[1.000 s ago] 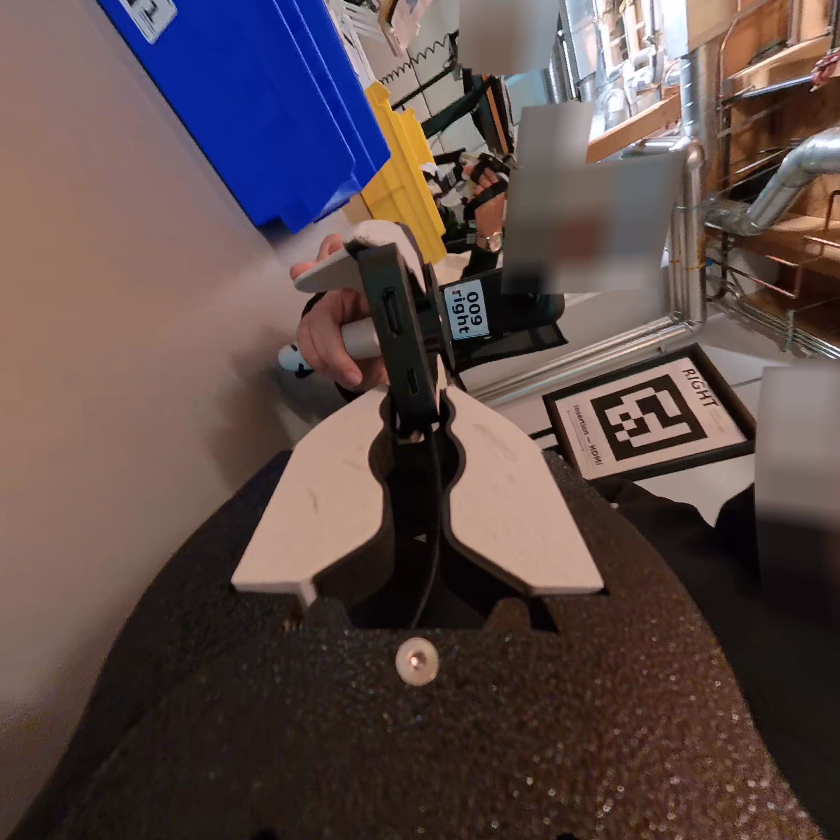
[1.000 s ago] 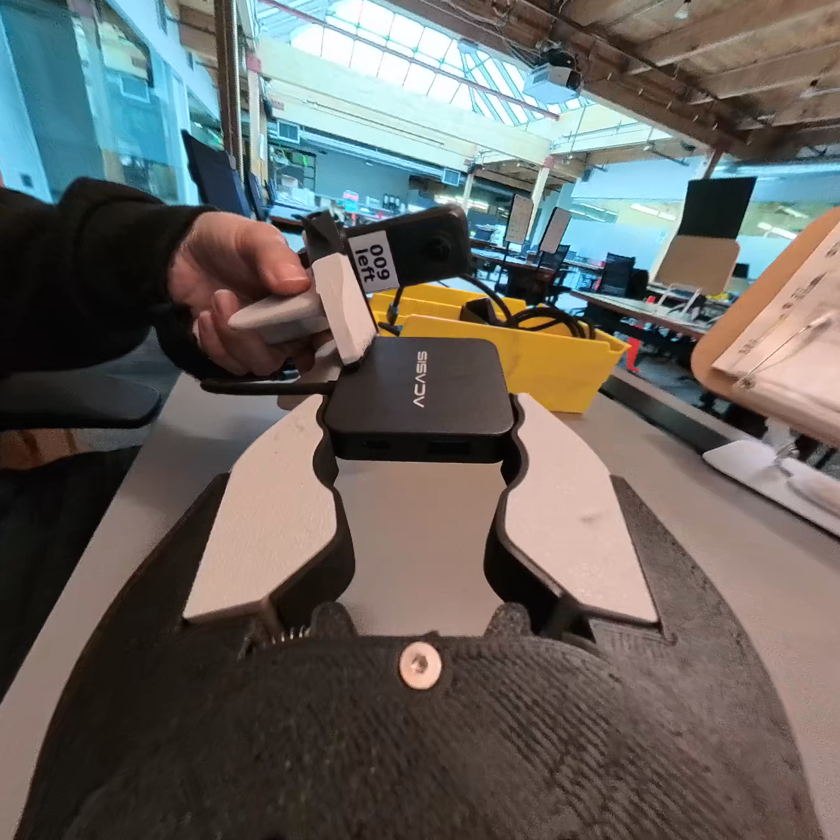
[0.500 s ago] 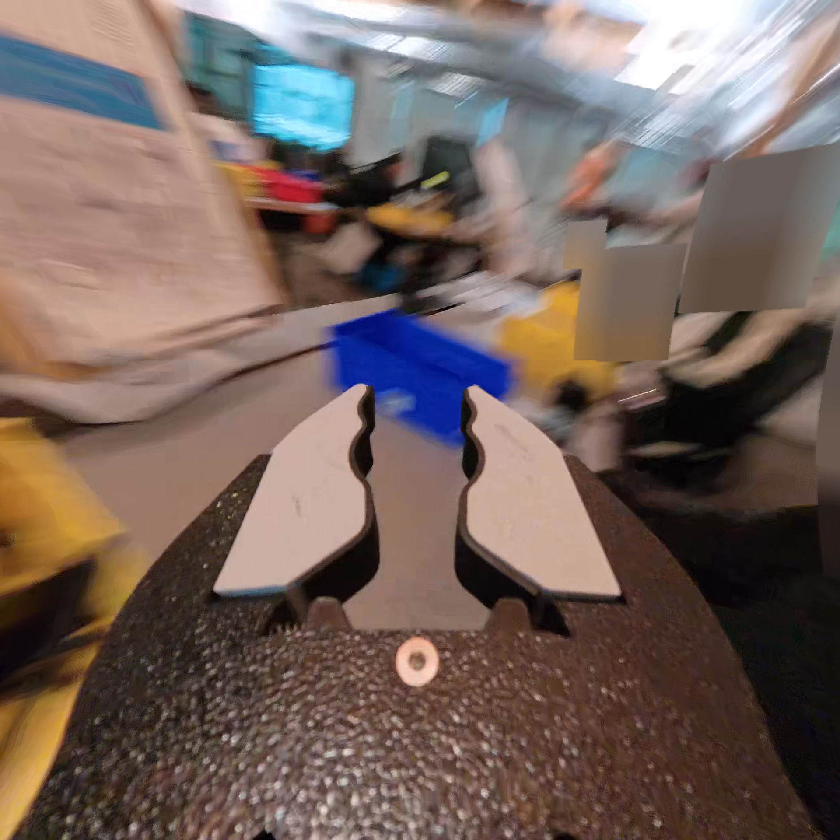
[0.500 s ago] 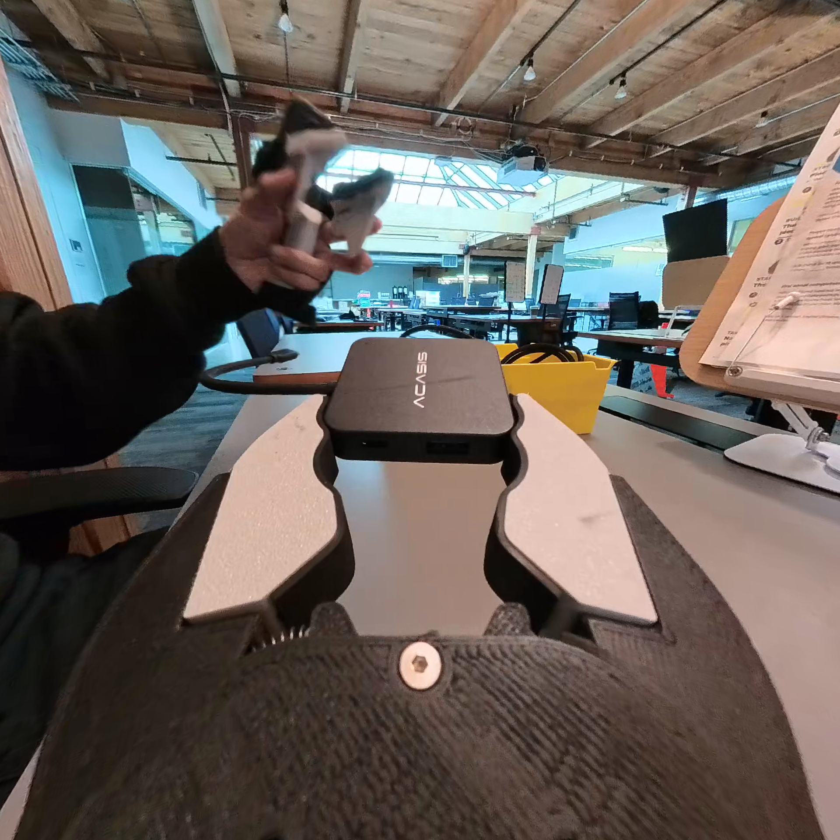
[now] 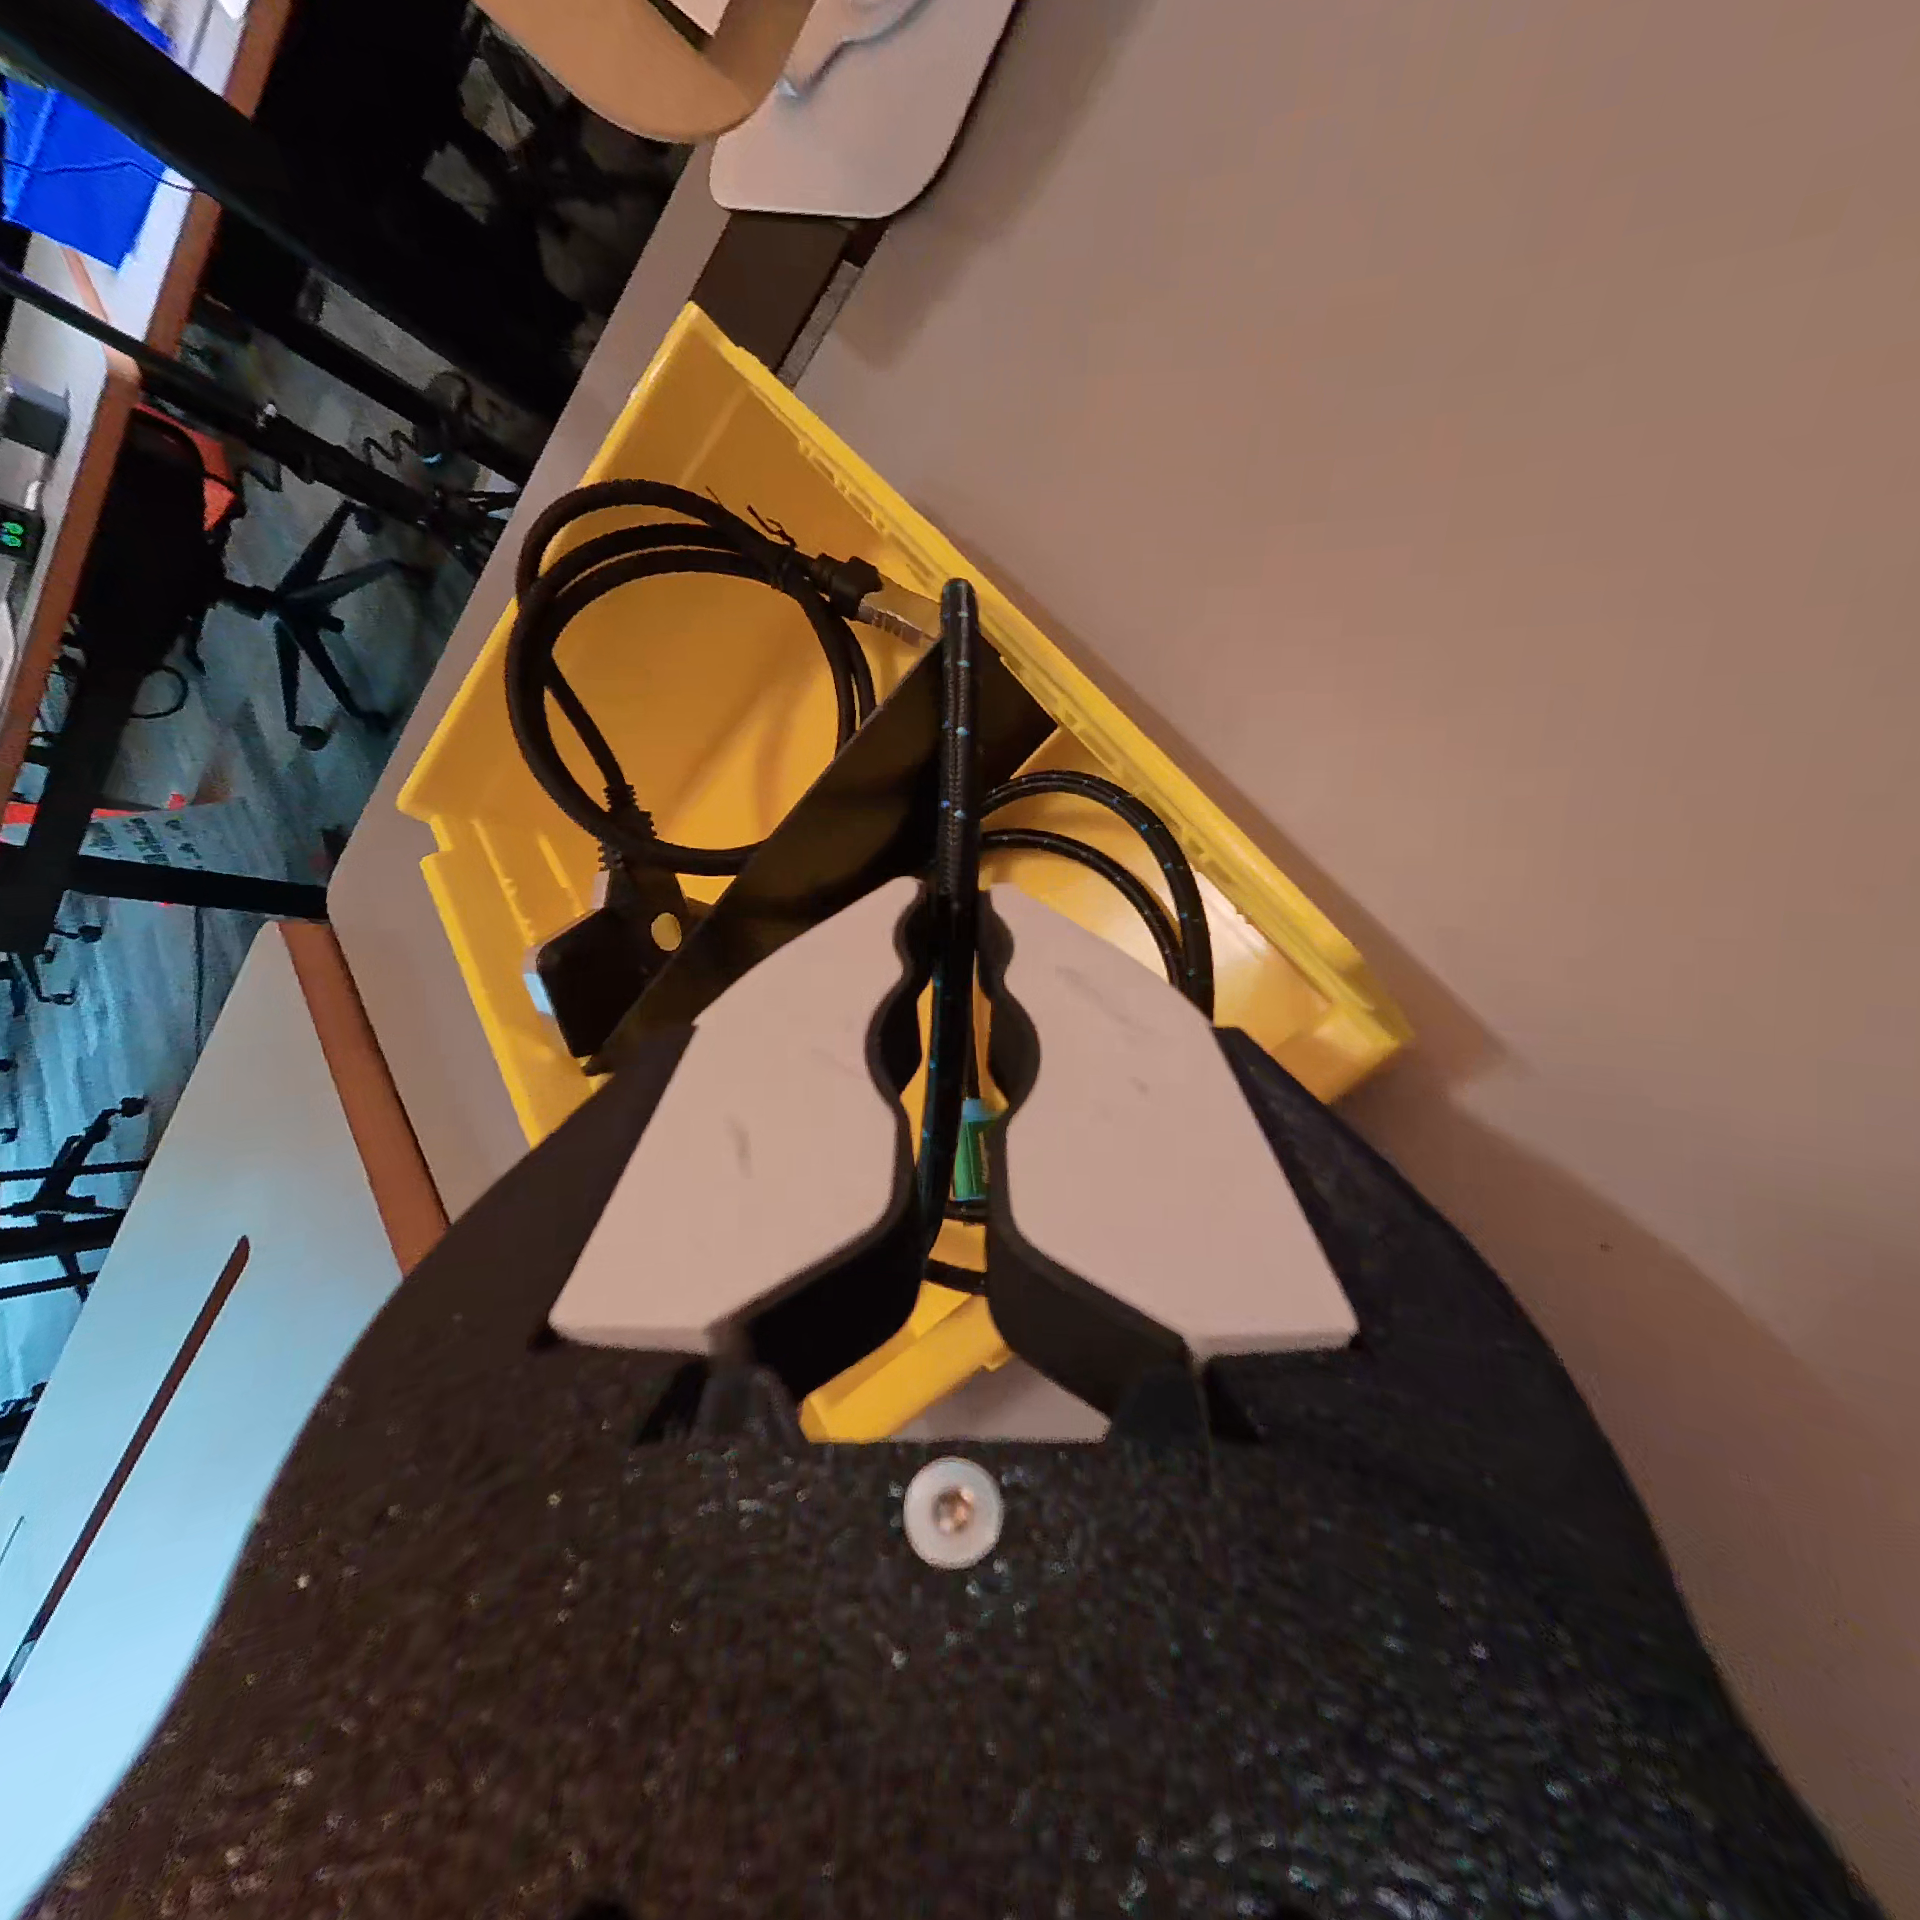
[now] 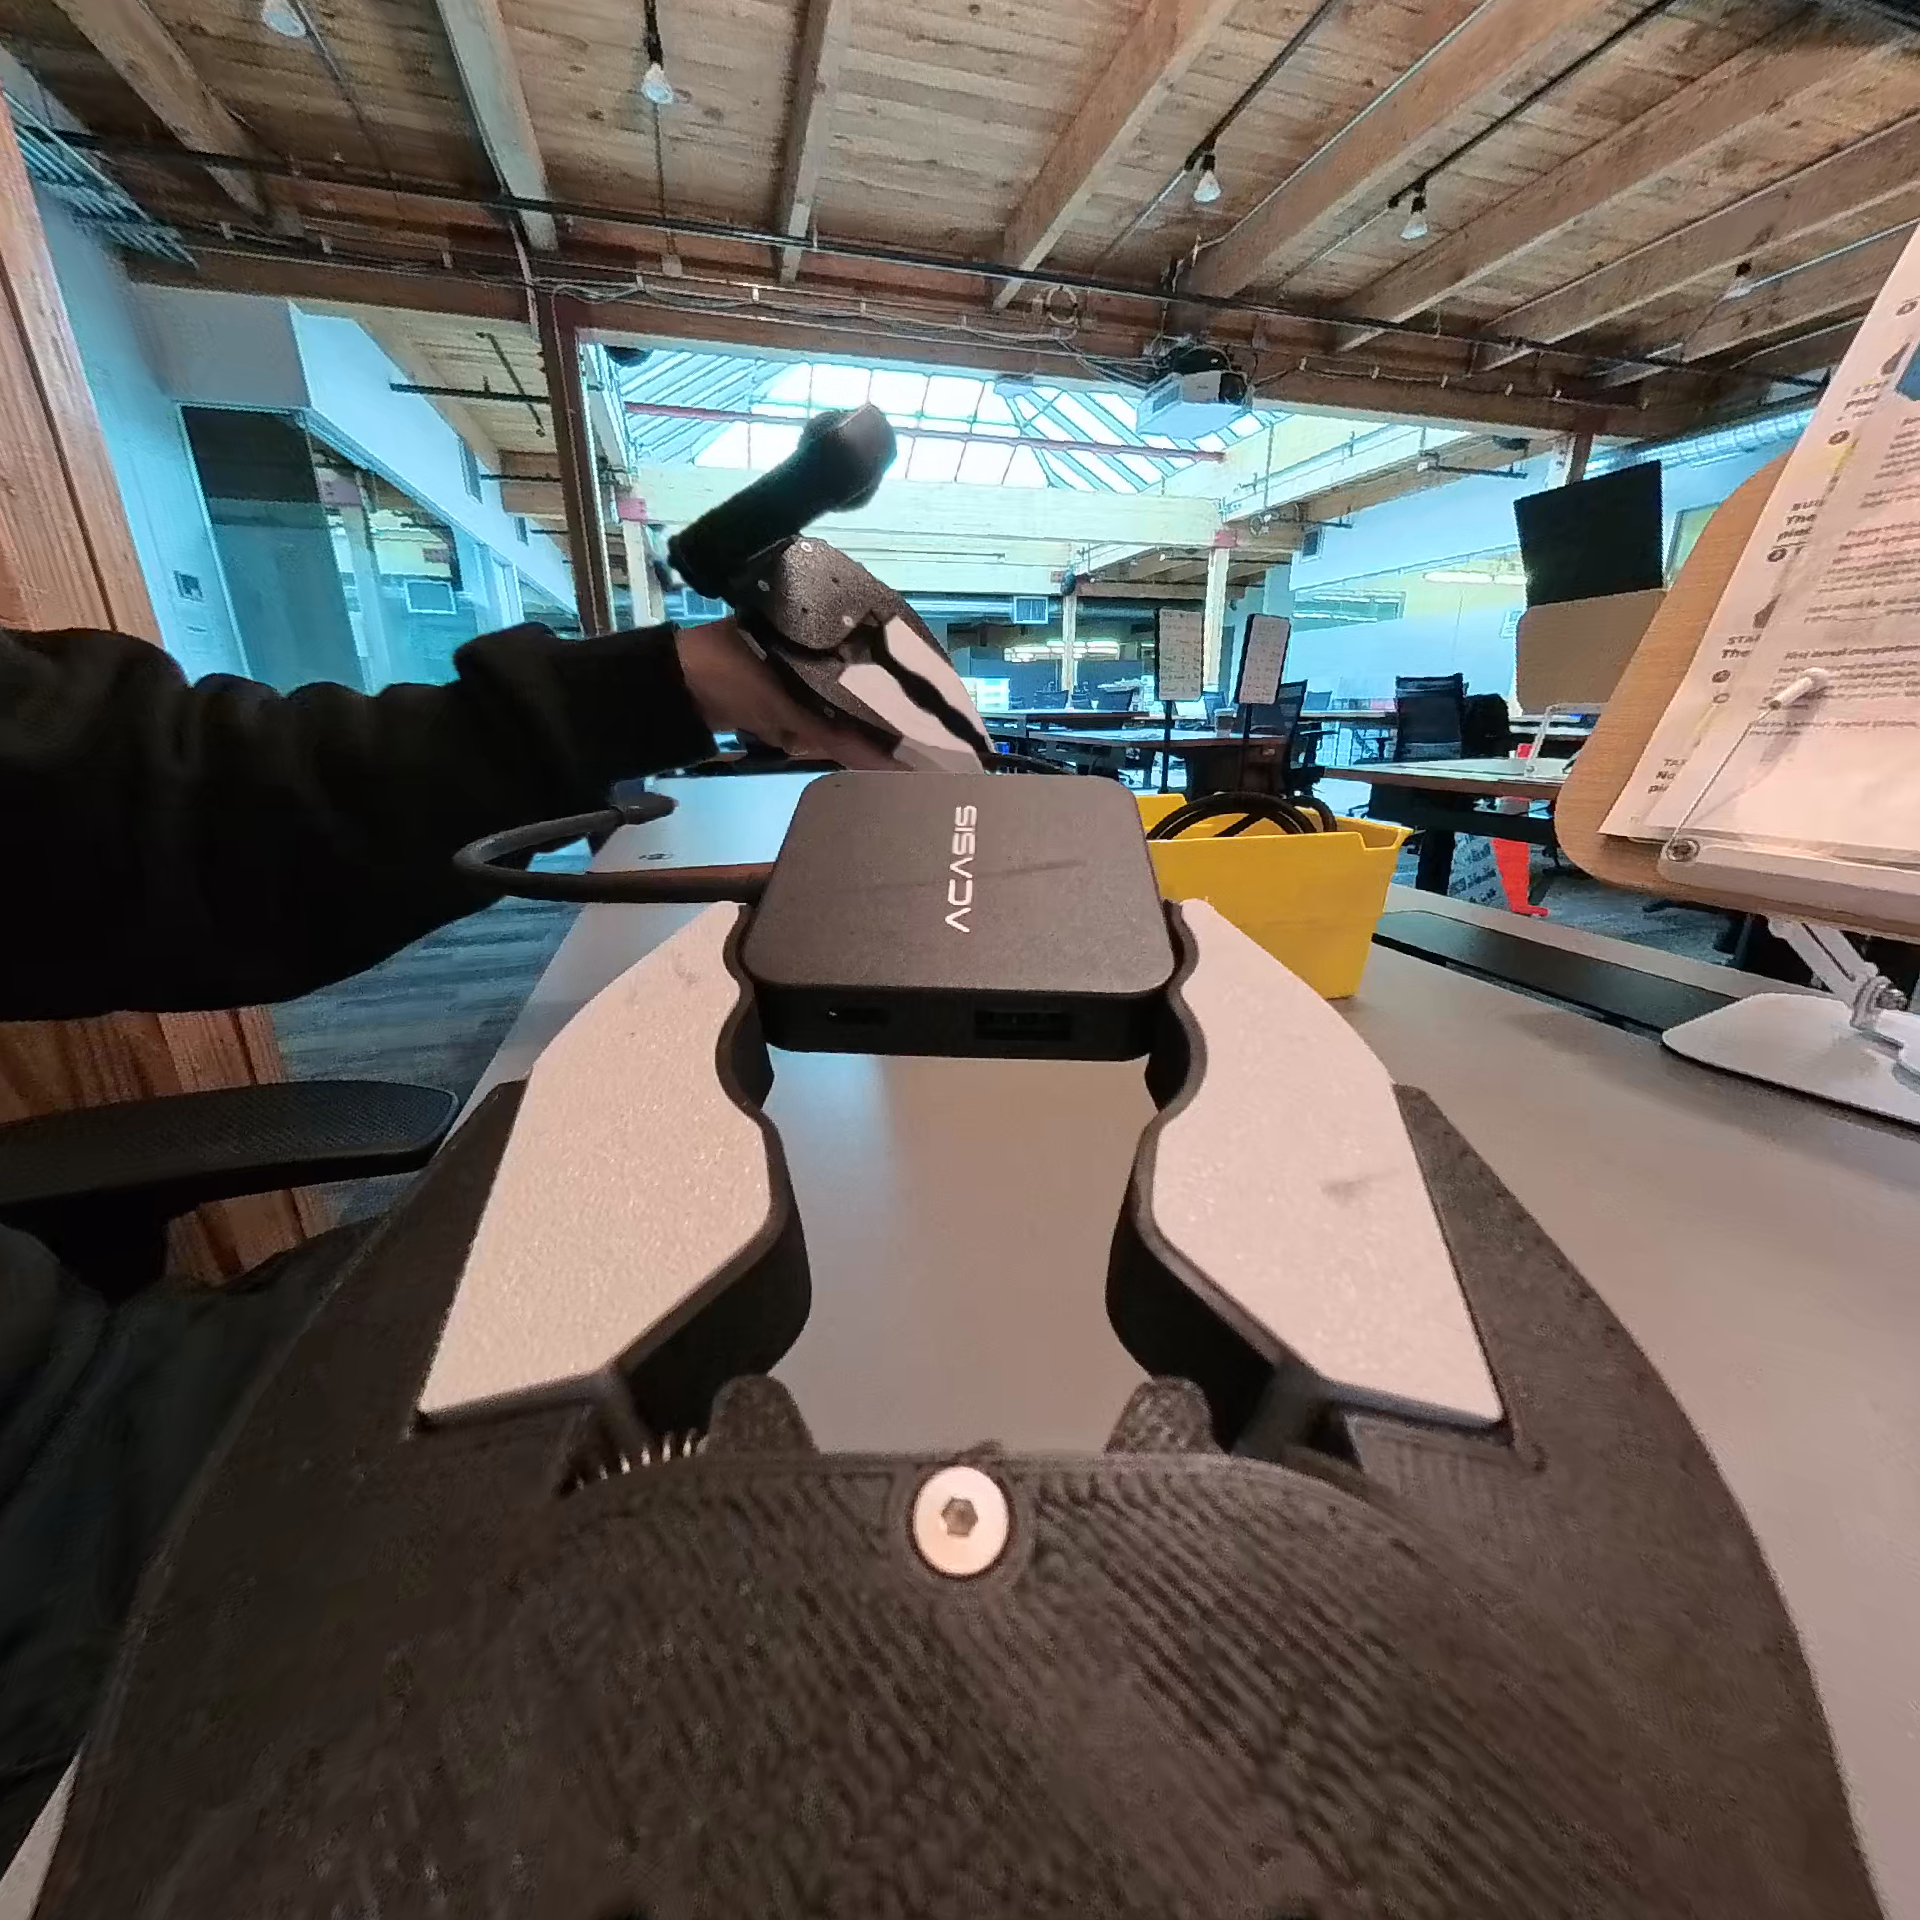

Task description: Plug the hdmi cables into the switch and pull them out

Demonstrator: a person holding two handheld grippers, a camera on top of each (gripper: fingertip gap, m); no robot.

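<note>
Two grippers are at work; the left gripper (image 5: 951,914) reaches down into a yellow plastic bin (image 5: 1091,707), its white fingers (image 5: 769,1122) pressed close on a black braided HDMI cable with blue flecks (image 5: 958,727), which runs up between the tips; the right gripper (image 6: 961,935) pinches a flat, matte black HDMI switch (image 6: 961,883) by its sides, held level over the grey table (image 6: 1662,1195). Two cables lie in the bin; the second, a plain black coiled cable (image 5: 582,665), sits in the far compartment behind a black divider (image 5: 831,821) that crosses the bin. One thick black cord (image 6: 582,873) leaves the switch's far side; a clipboard stand (image 6: 1766,727) rises on the right.
</note>
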